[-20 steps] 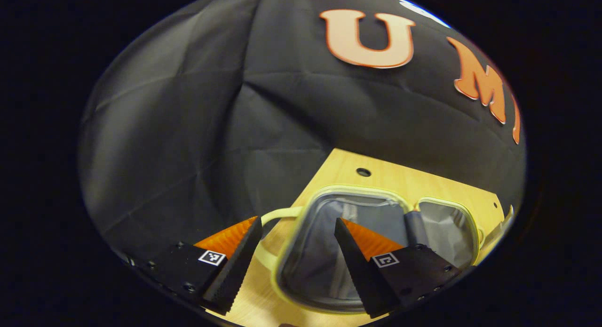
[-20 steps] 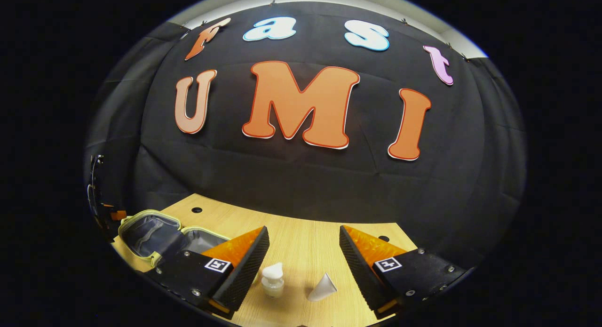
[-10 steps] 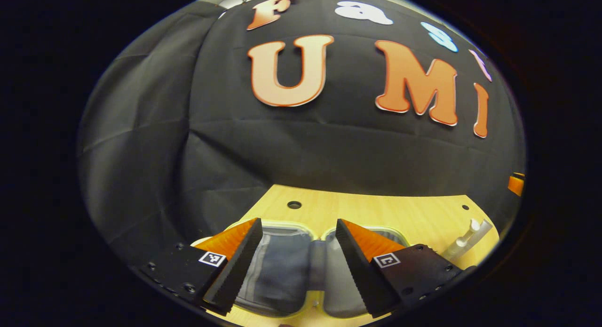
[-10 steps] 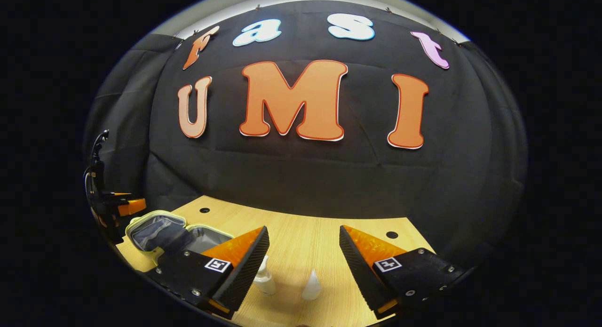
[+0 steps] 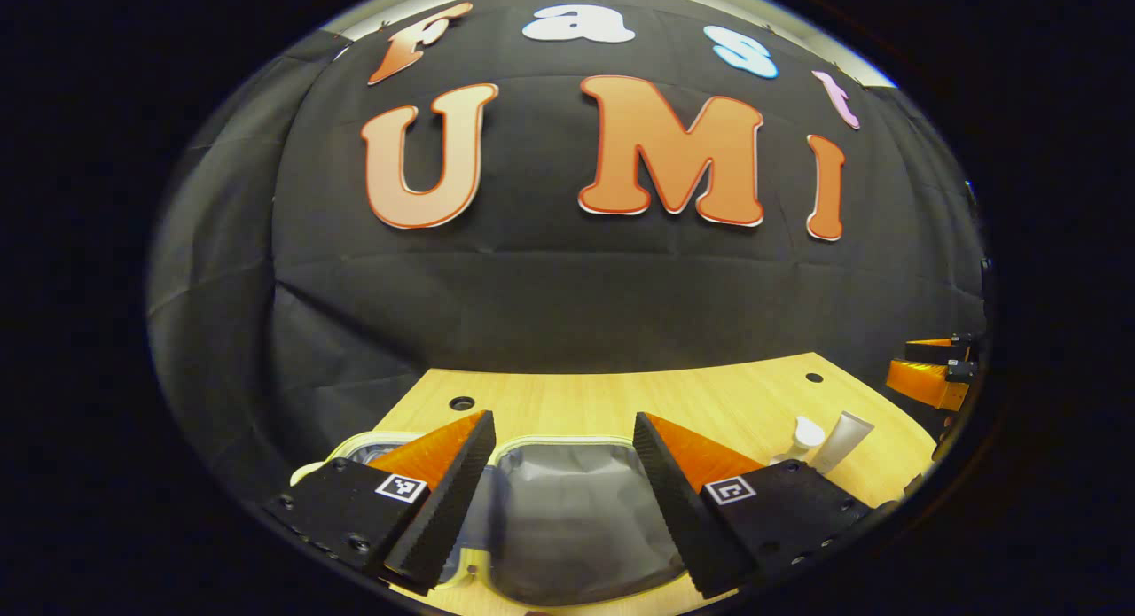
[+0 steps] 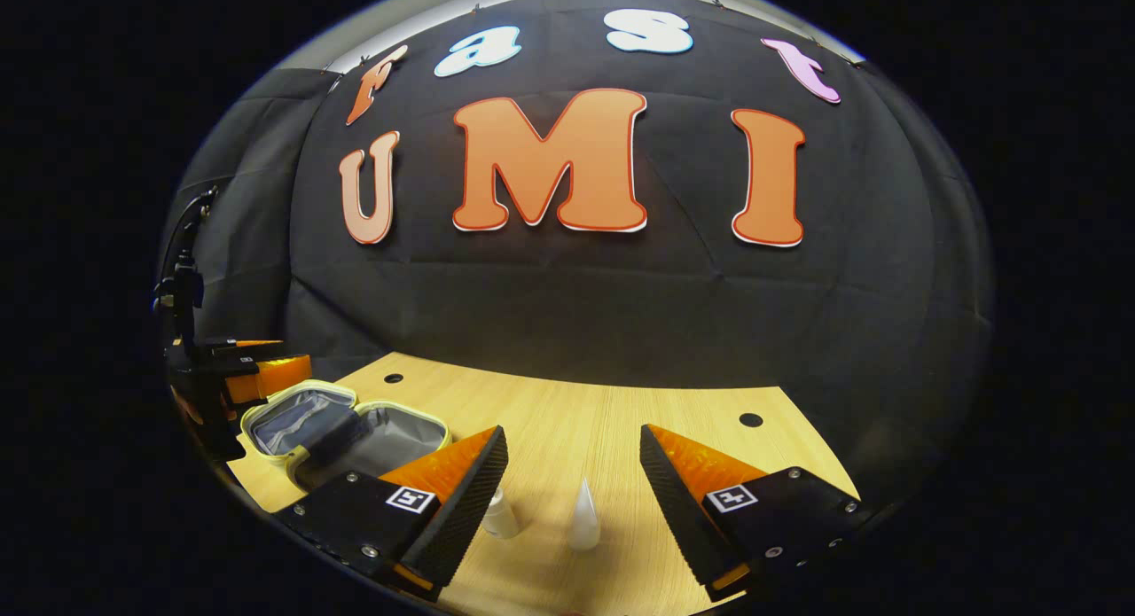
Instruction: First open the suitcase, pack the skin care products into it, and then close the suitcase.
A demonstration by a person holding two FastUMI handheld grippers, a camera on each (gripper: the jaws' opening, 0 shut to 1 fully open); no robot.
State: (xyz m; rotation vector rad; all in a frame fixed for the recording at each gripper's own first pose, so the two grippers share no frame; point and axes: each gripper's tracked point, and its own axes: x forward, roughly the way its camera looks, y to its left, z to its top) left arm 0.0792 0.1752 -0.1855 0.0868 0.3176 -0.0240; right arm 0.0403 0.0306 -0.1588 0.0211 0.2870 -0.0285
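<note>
The small suitcase [image 5: 576, 501] lies open on the wooden table [image 5: 709, 394], with a pale yellow rim and grey lining. My left gripper [image 5: 560, 418] hovers open above its right half, nothing between the fingers. The suitcase [image 6: 355, 430] is at the left in the right gripper view, with the left gripper [image 6: 257, 372] beside it. A small white bottle [image 6: 501, 514] and a white tube [image 6: 583, 514] stand close in front of my open right gripper [image 6: 572, 431], the bottle partly hidden by its left finger. In the left gripper view the bottle [image 5: 805, 434] and tube [image 5: 842, 439] stand at the right, the right gripper [image 5: 931, 377] beyond them.
The table [image 6: 567, 403] has small round holes near its far corners and ends at the black cloth wall. Bare wood lies between the suitcase and the two products.
The left gripper has swung to the right, so the suitcase slid left under its fingers and the bottle and tube came into its view. The right gripper shifted slightly; both products now sit between its fingers.
</note>
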